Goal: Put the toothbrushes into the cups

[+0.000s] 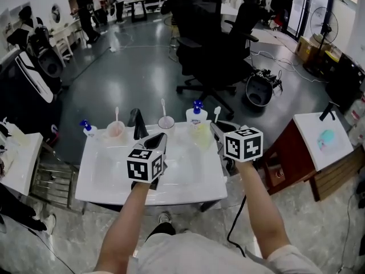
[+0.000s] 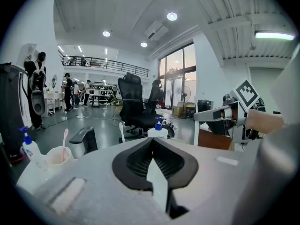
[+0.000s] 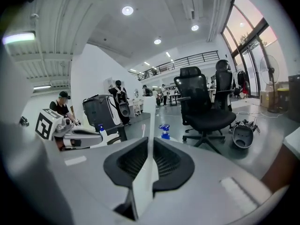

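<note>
Looking down in the head view: my right claw [image 1: 215,131], right of centre, clamps a white toothbrush [image 1: 217,113] head-up at the sink's [image 1: 188,181] back edge, and brushes stand in the pink cup [image 1: 114,131] and clear cup [image 1: 166,123] further left. Left gripper view: my left claw [image 2: 152,142] has its jaws together with nothing in them, pink cup lower left. Right gripper view: jaws pinched on the toothbrush handle, frame centre.

- Open room above the wide white basin [image 1: 108,173], front edge to middle.
- Crowded along the back rim: small bottle [image 1: 87,128], pink cup [image 1: 114,131], faucet [image 1: 137,124], clear cup [image 1: 166,122], pump bottle [image 1: 196,116], with only narrow gaps between.
- Toothbrushes [image 1: 117,115] sticking up from both cups.
- Hemmed in on the right by a brown cabinet [image 1: 288,153].
</note>
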`<action>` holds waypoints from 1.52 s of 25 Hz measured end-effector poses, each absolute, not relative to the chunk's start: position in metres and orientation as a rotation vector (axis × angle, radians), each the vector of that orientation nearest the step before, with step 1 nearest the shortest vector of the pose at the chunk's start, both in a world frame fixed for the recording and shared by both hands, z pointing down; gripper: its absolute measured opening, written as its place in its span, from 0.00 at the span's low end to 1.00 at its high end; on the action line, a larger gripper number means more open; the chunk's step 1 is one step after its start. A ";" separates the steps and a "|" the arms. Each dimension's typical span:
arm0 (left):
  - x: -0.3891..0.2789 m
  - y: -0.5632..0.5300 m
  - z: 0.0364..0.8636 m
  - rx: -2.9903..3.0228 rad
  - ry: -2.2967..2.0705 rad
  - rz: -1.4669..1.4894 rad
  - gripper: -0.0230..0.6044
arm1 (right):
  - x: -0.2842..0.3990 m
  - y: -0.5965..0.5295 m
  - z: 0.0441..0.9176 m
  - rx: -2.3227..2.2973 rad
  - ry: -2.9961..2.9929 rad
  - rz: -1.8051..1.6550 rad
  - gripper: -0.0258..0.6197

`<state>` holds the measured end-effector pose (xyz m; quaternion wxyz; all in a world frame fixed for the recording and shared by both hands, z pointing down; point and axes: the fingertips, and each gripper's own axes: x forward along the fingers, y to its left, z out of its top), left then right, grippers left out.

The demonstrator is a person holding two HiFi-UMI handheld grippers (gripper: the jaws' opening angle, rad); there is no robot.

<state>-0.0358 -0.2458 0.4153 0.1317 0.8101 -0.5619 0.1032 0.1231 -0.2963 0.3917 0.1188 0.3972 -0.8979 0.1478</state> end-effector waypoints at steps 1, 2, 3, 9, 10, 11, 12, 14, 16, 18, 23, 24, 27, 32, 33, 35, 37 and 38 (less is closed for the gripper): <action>-0.034 -0.246 0.415 2.355 -1.626 0.299 0.04 | 0.124 -0.298 0.389 1.173 -2.628 0.419 0.10; -0.031 -0.247 0.415 2.360 -1.621 0.300 0.04 | 0.125 -0.300 0.387 1.184 -2.630 0.404 0.10; -0.029 -0.248 0.416 2.364 -1.614 0.302 0.04 | 0.125 -0.301 0.385 1.194 -2.631 0.390 0.10; -0.014 -0.259 0.423 2.388 -1.560 0.311 0.04 | 0.131 -0.315 0.374 1.261 -2.644 0.334 0.10; -0.012 -0.263 0.424 2.393 -1.552 0.312 0.04 | 0.132 -0.318 0.372 1.270 -2.646 0.327 0.10; -0.011 -0.266 0.425 2.397 -1.545 0.313 0.04 | 0.132 -0.322 0.371 1.278 -2.646 0.319 0.10; -0.010 -0.270 0.426 2.399 -1.539 0.313 0.04 | 0.132 -0.326 0.370 1.284 -2.645 0.312 0.10; -0.009 -0.278 0.428 2.402 -1.527 0.314 0.04 | 0.131 -0.333 0.371 1.288 -2.638 0.300 0.10; -0.008 -0.285 0.429 2.409 -1.514 0.312 0.04 | 0.130 -0.339 0.374 1.292 -2.627 0.294 0.10; -0.008 -0.294 0.428 2.418 -1.505 0.308 0.04 | 0.129 -0.347 0.377 1.296 -2.618 0.290 0.10; -0.007 -0.313 0.433 2.430 -1.477 0.310 0.04 | 0.126 -0.363 0.391 1.308 -2.593 0.294 0.10; -0.007 -0.316 0.435 2.431 -1.471 0.311 0.04 | 0.126 -0.366 0.394 1.311 -2.588 0.297 0.10; -0.004 -0.324 0.441 2.435 -1.449 0.317 0.04 | 0.124 -0.372 0.404 1.316 -2.575 0.305 0.10; -0.001 -0.333 0.447 2.442 -1.422 0.323 0.05 | 0.123 -0.377 0.421 1.317 -2.545 0.316 0.10; -0.002 -0.334 0.448 2.441 -1.420 0.323 0.04 | 0.123 -0.377 0.424 1.316 -2.539 0.318 0.10; -0.002 -0.336 0.450 2.439 -1.416 0.323 0.04 | 0.123 -0.378 0.432 1.315 -2.530 0.324 0.10; -0.002 -0.337 0.451 2.437 -1.413 0.322 0.04 | 0.122 -0.378 0.440 1.313 -2.522 0.331 0.10; -0.002 -0.337 0.452 2.437 -1.410 0.322 0.04 | 0.121 -0.377 0.444 1.310 -2.516 0.331 0.10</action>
